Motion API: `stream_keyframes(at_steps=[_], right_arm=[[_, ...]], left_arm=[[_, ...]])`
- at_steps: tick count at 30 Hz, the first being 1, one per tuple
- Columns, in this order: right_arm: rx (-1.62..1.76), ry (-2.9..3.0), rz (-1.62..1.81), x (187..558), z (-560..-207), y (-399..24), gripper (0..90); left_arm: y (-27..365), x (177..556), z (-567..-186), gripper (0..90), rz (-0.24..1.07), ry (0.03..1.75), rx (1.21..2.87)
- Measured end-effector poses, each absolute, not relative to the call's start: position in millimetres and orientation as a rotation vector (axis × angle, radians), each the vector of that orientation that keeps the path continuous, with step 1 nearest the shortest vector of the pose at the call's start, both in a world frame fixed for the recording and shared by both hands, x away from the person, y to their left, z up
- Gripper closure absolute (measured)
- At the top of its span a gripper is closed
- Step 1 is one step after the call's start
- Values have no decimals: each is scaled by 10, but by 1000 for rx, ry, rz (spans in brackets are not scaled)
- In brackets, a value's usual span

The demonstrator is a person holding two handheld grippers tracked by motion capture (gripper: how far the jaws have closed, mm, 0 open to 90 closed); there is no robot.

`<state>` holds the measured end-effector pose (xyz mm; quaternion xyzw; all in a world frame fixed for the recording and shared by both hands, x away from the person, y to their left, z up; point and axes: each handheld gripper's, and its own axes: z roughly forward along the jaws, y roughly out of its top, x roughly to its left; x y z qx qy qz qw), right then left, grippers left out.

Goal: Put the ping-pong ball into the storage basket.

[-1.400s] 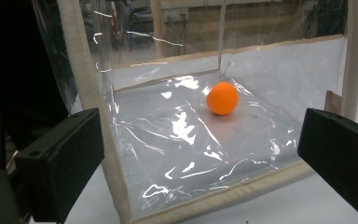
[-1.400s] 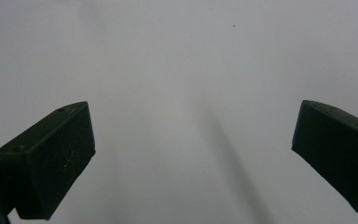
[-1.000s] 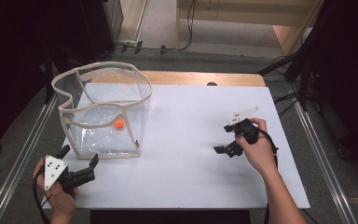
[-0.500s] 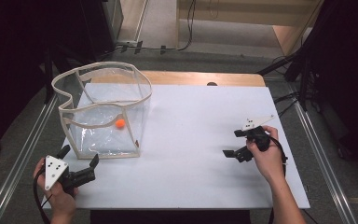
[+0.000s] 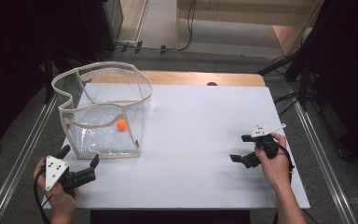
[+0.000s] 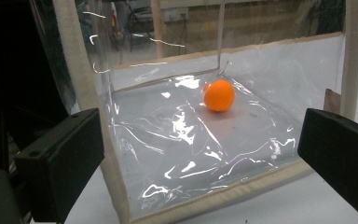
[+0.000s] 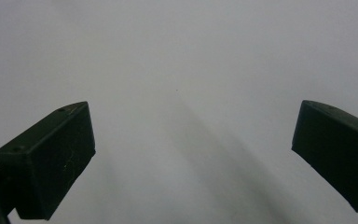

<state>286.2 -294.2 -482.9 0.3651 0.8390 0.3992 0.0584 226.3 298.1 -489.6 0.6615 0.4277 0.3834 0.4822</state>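
The ball (image 5: 121,124) is lying on the floor of the clear bag (image 5: 101,112), toward its far right corner, and the bag is standing open-topped on the left half of the surface (image 5: 200,140); in the left gripper view the ball (image 6: 219,94) is sitting just in front of the far seam. Being round, the ball is pointing nowhere and has no long axis; the bag is the thing with direction, its mouth facing up and its longer side running roughly left to right. The left gripper (image 5: 80,164) is resting just near of the bag's near-left corner, its jaws standing apart and aimed at the bag's near wall, holding nothing. The right gripper (image 5: 240,148) is sitting well apart at the right, jaws wide apart over bare surface and empty. Compared with a second ago, the right gripper is now lying nearer and further right, away from the bag, while the left one and the ball are lying where they were. I judge that the ball is already delivered and the right hand is retiring.
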Motion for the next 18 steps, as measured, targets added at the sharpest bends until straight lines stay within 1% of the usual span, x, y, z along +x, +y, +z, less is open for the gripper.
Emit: stream_keyframes(at_steps=[18], right_arm=[[1141,2406,1299,2606,-4948,-3194,0]], left_arm=[[2980,2260,-4895,8,932,1038,1612]])
